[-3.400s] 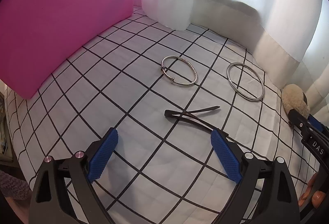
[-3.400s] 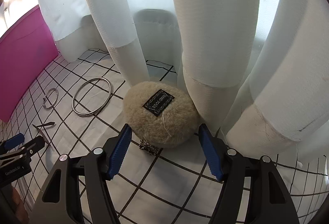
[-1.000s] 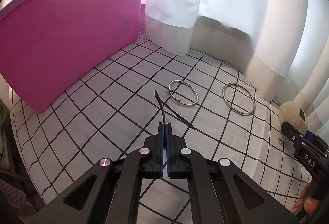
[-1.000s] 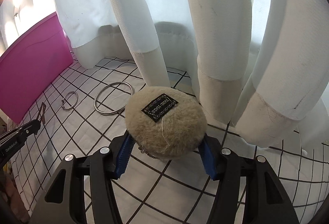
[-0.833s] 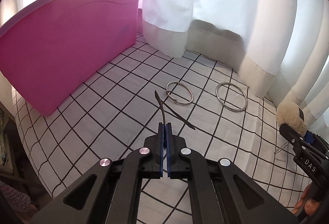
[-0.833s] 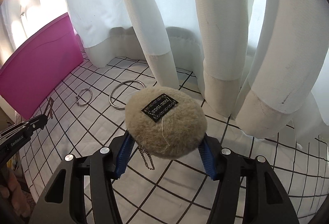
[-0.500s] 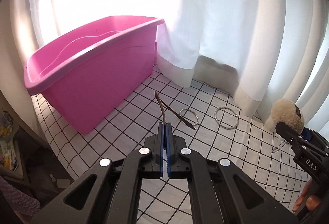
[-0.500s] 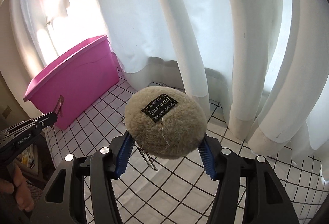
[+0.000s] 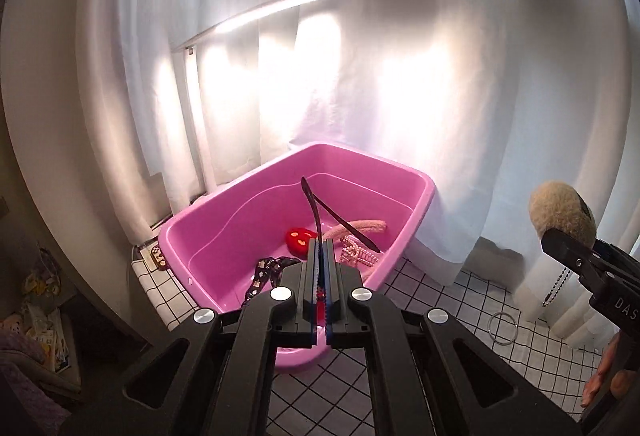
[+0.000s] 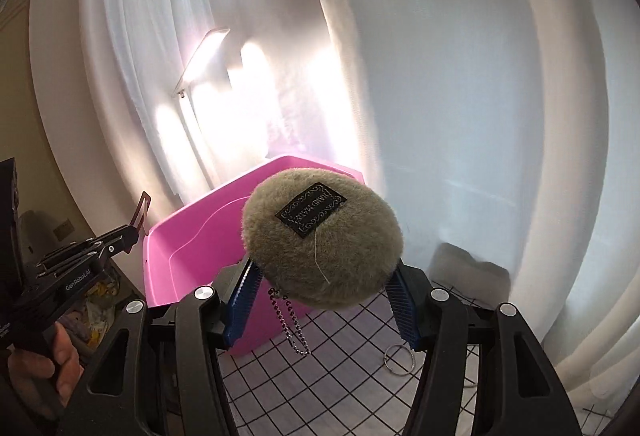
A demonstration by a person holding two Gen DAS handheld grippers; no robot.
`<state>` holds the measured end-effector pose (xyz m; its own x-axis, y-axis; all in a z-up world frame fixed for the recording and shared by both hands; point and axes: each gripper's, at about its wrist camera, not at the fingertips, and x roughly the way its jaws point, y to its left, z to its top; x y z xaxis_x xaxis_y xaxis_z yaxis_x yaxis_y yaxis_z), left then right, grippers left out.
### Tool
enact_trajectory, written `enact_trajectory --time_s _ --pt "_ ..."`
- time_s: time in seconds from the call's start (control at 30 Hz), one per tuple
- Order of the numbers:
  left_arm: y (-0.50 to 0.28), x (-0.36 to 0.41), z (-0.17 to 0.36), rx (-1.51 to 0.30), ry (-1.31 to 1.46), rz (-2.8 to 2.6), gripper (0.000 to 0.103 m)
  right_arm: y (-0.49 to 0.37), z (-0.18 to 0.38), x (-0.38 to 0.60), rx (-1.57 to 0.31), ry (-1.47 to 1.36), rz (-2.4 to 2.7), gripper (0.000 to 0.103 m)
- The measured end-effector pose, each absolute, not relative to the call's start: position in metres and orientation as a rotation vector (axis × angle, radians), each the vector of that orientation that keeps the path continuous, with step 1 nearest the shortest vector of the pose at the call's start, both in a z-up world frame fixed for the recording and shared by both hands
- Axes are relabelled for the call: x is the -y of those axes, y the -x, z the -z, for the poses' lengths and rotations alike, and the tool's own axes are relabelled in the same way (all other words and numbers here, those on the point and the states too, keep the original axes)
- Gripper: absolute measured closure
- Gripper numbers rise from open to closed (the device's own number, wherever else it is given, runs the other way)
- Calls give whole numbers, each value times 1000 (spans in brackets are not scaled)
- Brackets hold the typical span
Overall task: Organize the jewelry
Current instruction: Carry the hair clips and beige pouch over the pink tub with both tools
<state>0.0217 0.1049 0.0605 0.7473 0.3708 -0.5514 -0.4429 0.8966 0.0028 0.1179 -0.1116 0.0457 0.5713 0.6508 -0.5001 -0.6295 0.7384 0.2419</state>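
Observation:
My left gripper is shut on a thin black hair clip and holds it in the air over the near rim of the pink bin. The bin holds a red heart piece, a pink band, pearl beads and a dark patterned strap. My right gripper is shut on a beige fluffy pom-pom with a black label and a dangling ball chain, raised to the right of the bin.
A silver ring lies on the checked white cloth, also in the right wrist view. White curtains hang behind, with a lit lamp bar. Clutter sits at far left.
Both grippers have risen well above the cloth and swung toward the pink bin. The left gripper, open 3.4 s ago, has picked up the hair clip; the right one has lifted the pom-pom.

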Motion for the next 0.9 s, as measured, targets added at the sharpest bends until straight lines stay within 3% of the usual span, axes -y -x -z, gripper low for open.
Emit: enact_trajectory --time_s 0.33,0.8,0.9 --pt "-71 -209 -32 -673 202 -429 100 -170 -34 -17 -701 71 -785 46" --pt "-118 -255 22 -878 278 -383 99 -227 22 -102 -934 227 -695 45" --pt "-119 -258 26 -897 273 -389 94 -233 27 -109 -946 254 -660 40"
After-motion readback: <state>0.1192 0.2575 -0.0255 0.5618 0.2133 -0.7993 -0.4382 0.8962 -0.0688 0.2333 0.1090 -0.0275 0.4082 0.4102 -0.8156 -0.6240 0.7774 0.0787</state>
